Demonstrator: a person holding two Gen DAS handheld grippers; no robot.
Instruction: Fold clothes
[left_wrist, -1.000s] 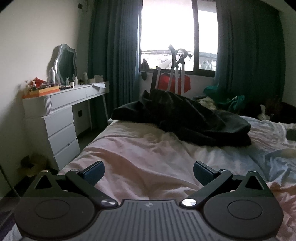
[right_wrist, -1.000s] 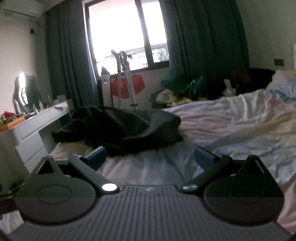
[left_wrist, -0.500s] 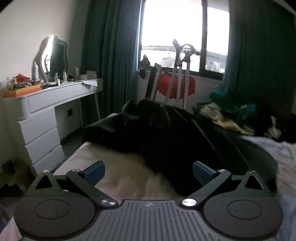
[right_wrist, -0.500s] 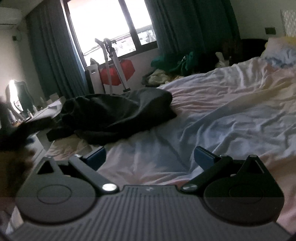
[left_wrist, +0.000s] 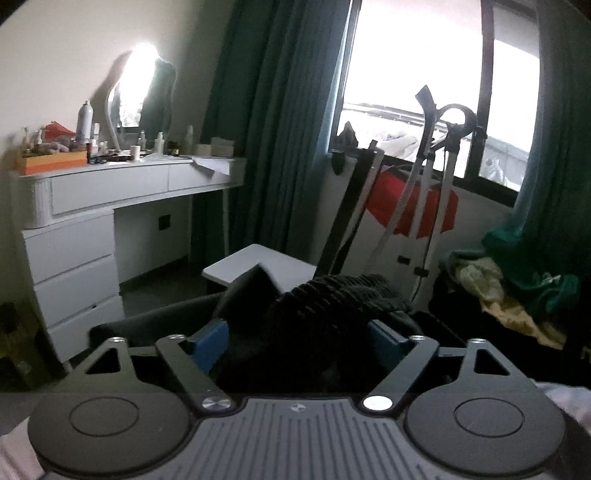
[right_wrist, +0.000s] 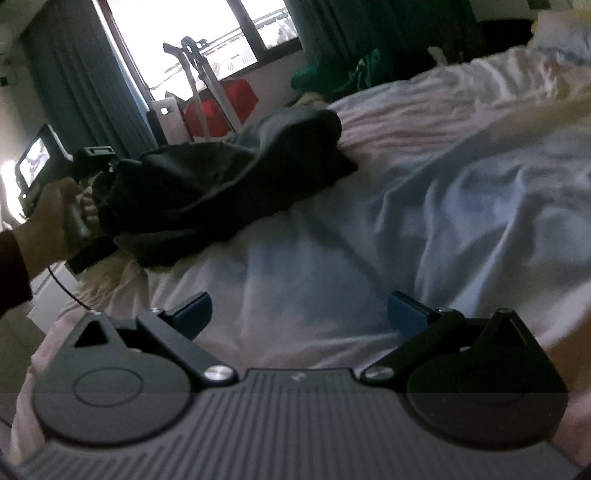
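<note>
Left gripper (left_wrist: 297, 338): spread, straddling dark garment (left_wrist: 332, 317); closing next. Right gripper (right_wrist: 299, 310): spread, hovering, awaiting.

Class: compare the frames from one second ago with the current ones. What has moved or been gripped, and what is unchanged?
The left gripper has advanced to the black garment, whose fabric now sits between its open jaws, not yet pinched. The right gripper remains open over the bed sheet, and the garment is still heaped there.
</note>
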